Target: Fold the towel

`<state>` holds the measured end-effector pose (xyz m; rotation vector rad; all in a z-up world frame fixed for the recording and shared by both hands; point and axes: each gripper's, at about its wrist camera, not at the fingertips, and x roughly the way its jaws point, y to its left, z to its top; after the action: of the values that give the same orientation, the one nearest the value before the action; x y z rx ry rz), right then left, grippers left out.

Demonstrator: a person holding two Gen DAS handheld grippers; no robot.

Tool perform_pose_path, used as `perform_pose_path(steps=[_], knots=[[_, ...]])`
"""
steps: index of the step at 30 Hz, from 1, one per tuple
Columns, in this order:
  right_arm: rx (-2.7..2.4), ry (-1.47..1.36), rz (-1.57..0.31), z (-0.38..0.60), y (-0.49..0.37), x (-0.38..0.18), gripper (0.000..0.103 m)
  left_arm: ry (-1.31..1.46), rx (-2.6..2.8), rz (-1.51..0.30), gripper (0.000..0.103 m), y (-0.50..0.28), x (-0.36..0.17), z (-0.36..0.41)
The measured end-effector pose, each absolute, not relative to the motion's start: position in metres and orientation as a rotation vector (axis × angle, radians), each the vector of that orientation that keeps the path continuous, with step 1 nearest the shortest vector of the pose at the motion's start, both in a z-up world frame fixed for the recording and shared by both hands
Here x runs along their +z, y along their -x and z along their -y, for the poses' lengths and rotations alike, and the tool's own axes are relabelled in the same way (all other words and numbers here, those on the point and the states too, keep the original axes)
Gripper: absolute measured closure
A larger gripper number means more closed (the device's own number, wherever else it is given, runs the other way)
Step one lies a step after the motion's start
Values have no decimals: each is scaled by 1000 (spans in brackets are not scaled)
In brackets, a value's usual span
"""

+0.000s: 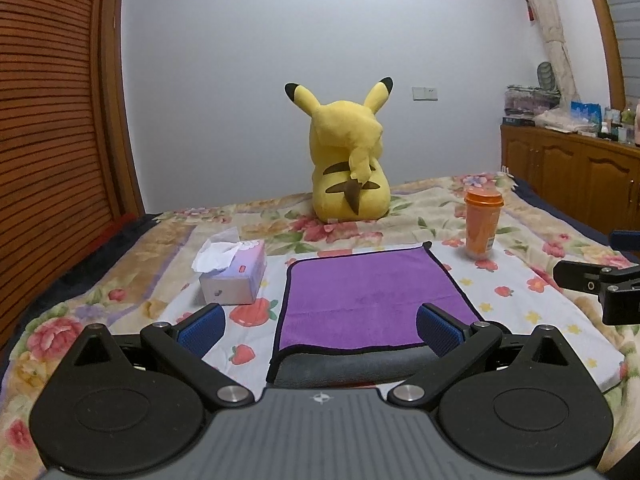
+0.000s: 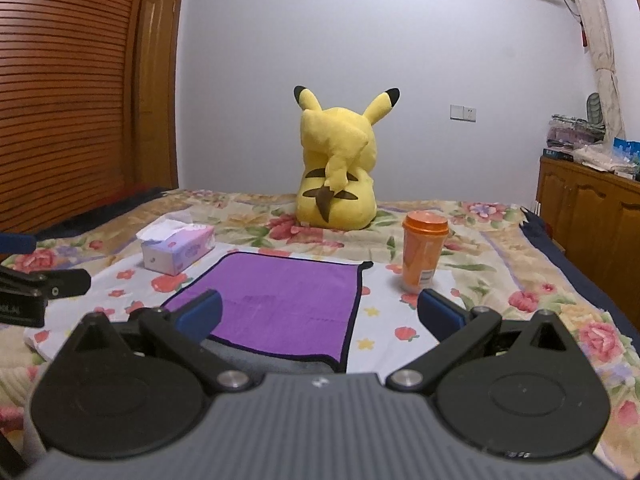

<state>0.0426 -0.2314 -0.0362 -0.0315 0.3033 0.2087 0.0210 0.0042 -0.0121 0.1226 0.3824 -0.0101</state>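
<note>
Pale blue walls and a slatted wooden wardrobe frame the bed (image 1: 520, 312), which is spread with a floral blanket and a white strawberry-print cloth. On that cloth lies the purple microfibre towel with dark edging (image 1: 368, 300), flat, its near edge turned back to show a grey underside. My left gripper (image 1: 320, 326) hovers over the towel's near edge, its blue-padded fingers (image 1: 202, 328) spread wide and holding nothing. My right gripper (image 2: 319, 314) hangs over the towel's near right corner, equally wide and empty. Left of the towel sits a lilac tissue box (image 1: 236, 276); to its far right stands an orange lidded cup (image 1: 482, 224). Beyond, a yellow plush Pikachu (image 1: 350, 160) faces the wall.
</note>
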Motion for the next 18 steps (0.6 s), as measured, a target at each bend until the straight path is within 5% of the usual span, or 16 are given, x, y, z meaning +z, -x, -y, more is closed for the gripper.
perform_pose_path(steps=[18], knots=[[233,31,-386,230,-83,-49,0,-95,20,-474,0,-77,-29,-31]])
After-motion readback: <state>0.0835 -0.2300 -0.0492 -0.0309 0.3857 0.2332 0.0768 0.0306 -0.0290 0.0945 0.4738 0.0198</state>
